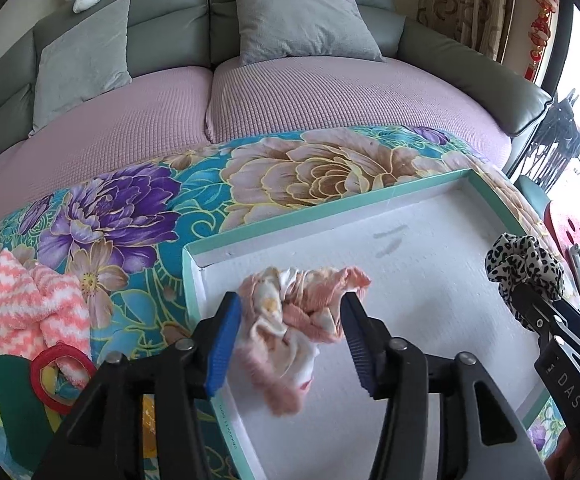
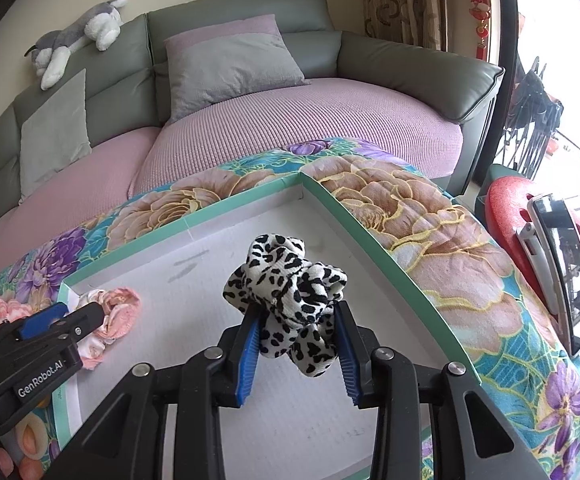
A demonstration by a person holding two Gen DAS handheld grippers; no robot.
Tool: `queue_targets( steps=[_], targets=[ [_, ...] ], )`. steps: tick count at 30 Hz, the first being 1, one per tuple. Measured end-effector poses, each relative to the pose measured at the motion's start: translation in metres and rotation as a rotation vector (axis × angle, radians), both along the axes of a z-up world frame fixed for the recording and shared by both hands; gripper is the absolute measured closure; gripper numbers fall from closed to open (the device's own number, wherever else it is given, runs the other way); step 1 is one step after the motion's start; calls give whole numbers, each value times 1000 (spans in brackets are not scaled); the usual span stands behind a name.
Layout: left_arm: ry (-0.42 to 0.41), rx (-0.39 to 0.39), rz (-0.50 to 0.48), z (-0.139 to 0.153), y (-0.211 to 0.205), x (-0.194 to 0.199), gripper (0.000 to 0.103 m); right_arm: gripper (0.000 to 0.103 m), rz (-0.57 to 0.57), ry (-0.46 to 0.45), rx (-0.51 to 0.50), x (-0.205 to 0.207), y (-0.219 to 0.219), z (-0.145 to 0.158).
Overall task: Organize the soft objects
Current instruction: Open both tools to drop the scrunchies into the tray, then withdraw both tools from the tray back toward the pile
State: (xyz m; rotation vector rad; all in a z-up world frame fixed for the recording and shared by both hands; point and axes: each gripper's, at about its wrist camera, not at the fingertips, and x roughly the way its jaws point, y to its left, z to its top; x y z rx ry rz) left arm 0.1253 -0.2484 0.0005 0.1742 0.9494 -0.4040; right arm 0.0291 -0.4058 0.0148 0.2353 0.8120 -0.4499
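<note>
Flowery blanket [image 1: 138, 216] on table, green-rimmed tray [image 1: 250, 236] on top. Left claw [image 1: 290, 336] pinches pink scrunchie [image 1: 301, 312], low over tray's 9 o'clock corner. Right claw [image 2: 295, 344] pinches spotted scrunchie [image 2: 290, 292], above tray middle, toward 3 o'clock. Both need dropping.

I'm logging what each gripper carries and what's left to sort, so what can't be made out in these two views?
- Left wrist view: the pile beside the striped fuzzy socks is cut off by the lower left edge and partly covered by the left gripper.
- Right wrist view: the leopard-print scrunchie hides the tray floor beneath it.
- Right wrist view: the left gripper covers part of the pink floral cloth.
</note>
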Motion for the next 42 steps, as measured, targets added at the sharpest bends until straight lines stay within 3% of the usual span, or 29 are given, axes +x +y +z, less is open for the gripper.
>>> queue_targets(
  steps=[5, 11, 13, 14, 15, 16, 23, 35, 42],
  targets=[
    [-1, -4, 10, 1, 3, 1, 42, 52, 9, 12, -8, 1, 2, -1],
    [6, -8, 31, -1, 9, 2, 42, 23, 6, 23, -4, 1, 1, -1],
    [6, -14, 37, 0, 12, 3, 38, 9, -2, 26, -10, 0, 0, -1],
    [6, -19, 41, 0, 13, 4, 28, 0, -6, 32, -10, 0, 0, -1],
    [2, -23, 46, 1, 15, 4, 18, 0, -7, 36, -12, 0, 0, 0],
    [-8, -26, 55, 2, 17, 4, 15, 0, -8, 40, -14, -1, 0, 0],
    [-26, -52, 106, 5, 32, 6, 6, 0, -12, 47, -34, -2, 2, 3],
    [-20, -118, 150, 19, 68, -4, 6, 0, 10, 88, -61, -1, 15, 6],
    [-62, -168, 219, 34, 110, -16, 6, 0, 44, 90, -65, -5, 36, 13]
  ],
)
